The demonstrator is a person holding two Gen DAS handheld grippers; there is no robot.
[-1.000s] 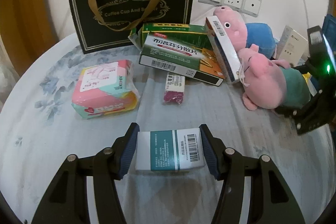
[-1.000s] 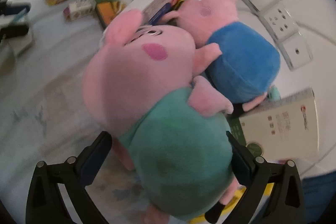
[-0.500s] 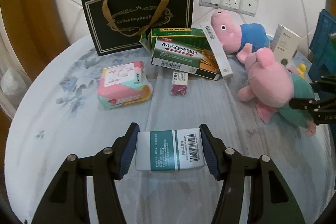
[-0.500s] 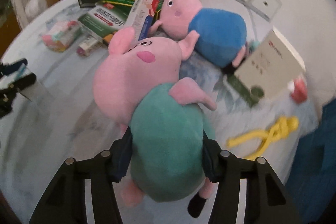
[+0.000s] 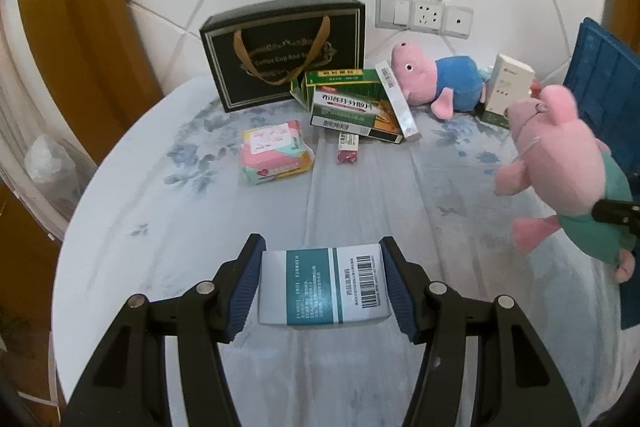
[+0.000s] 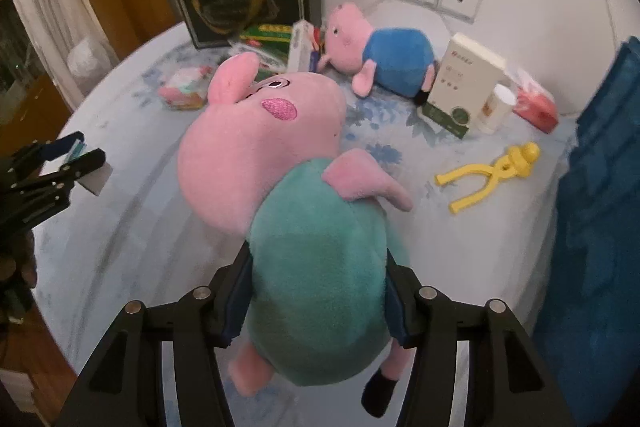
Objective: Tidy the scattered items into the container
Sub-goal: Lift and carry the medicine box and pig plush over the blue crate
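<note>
The left tongs [image 5: 322, 289] are clamped on a white and teal medicine box [image 5: 324, 285], barcode side up, with one blue pad pressed against each short end. The box hangs above the surface [image 5: 200, 227], clear of the cloth. The right tongs [image 6: 318, 297] grip a pig plush in a green shirt [image 6: 304, 227] around its belly, head pointing away from the camera, legs dangling below the pads.

A second ago the right tongs stood wide around the plush as it lay on the cloth; their jaws have just been closing, and the plush is now squeezed between them and lifted. The left tongs held the box the same way then, but closer to the cloth; both views now take in more of the room.

Beyond the tongs, the surface is round and covered by a pale cloth with blue flowers. On it lie a pink tissue pack [image 5: 276, 153], a small red sachet [image 5: 348, 149], a stack of green medicine boxes [image 5: 348, 105], and a pig plush in a blue shirt [image 5: 440, 83] (lying on its side). A black gift bag [image 5: 286, 47] stands at the back. Near the right edge are a white and green carton [image 6: 464, 85], a small white bottle [image 6: 496, 109], a red packet [image 6: 536, 103] and a yellow plastic clip [image 6: 488, 175]. A blue crate [image 6: 600, 219] fills the right side. Behind, a padded white wall carries wall sockets [image 5: 424, 17].
</note>
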